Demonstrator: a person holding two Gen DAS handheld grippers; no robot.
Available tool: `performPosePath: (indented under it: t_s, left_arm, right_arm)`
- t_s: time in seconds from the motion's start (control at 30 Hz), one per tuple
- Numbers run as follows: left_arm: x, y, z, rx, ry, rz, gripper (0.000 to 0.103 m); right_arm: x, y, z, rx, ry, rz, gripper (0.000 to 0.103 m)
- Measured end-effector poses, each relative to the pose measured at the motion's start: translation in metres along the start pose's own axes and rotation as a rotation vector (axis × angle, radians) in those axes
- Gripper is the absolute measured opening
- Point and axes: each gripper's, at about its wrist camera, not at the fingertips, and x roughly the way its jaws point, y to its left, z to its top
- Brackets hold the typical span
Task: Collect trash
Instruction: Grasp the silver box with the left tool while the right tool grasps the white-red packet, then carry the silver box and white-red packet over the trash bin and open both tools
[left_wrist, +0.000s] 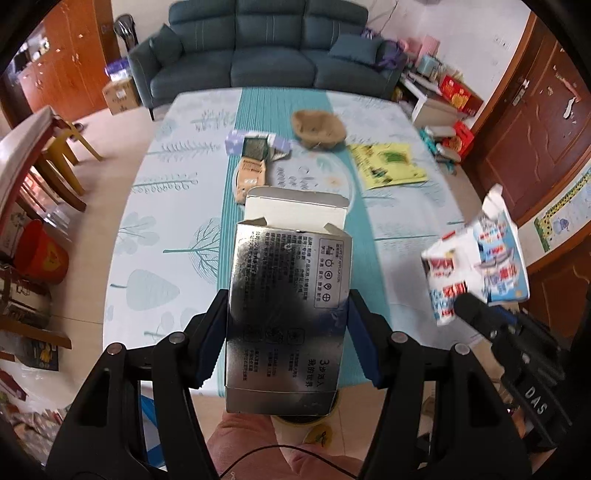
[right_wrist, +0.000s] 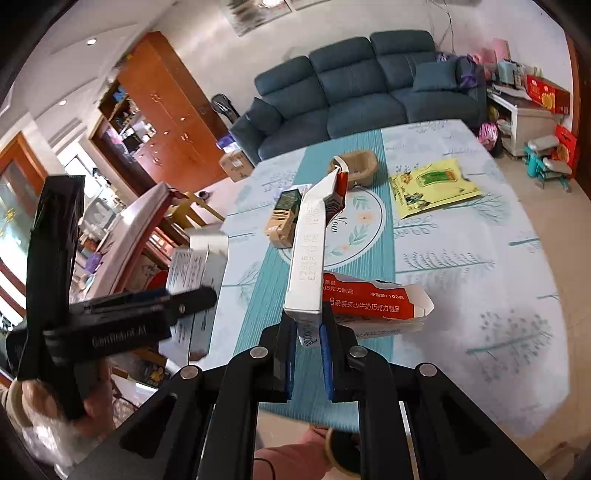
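My left gripper (left_wrist: 288, 299) is shut on a shiny silver box (left_wrist: 286, 306) with its white top flap open, held above the near edge of the table (left_wrist: 166, 221). In the right wrist view the same silver box (right_wrist: 192, 269) shows at the left, in the left gripper (right_wrist: 207, 295). My right gripper (right_wrist: 308, 321) is shut on a flattened white and red chocolate carton (right_wrist: 310, 258), which sticks up and to the right. In the left wrist view that carton (left_wrist: 476, 262) hangs blurred at the right, above the right gripper (left_wrist: 463, 306).
On the table lie a brown paper bowl (left_wrist: 318, 129), a yellow packet (left_wrist: 388, 164), a purple box (left_wrist: 236, 142) and a beige carton (left_wrist: 251, 177). A red bucket (left_wrist: 40, 254) and wooden chairs stand left. A dark sofa (left_wrist: 269, 48) is behind.
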Motion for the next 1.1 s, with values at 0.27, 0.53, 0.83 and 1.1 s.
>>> performPosePath:
  t_s: [0.27,0.53,0.83,1.1]
  left_arm:
    - [-0.074,-0.041,-0.06,-0.023,-0.088,0.025,0.058]
    - [-0.114,-0.07,-0.117,-0.009,-0.088,0.055,0.058]
    - [-0.122,-0.081,-0.148,0.007,-0.047,0.063,0.058]
    - [-0.093,-0.078,-0.165,0.035,0.043,0.053,0.058]
  right_arm:
    - [-0.094,-0.007,-0.043,-0.065,-0.052,0.045,0.012]
    - [-0.145,-0.015,-0.087,-0.066,-0.037,0.092,0.012]
    - [-0.156,-0.021,-0.128,-0.02,0.013,0.109,0.012]
    - [-0.135,-0.027,-0.157,0.043,0.086,0.103,0.012]
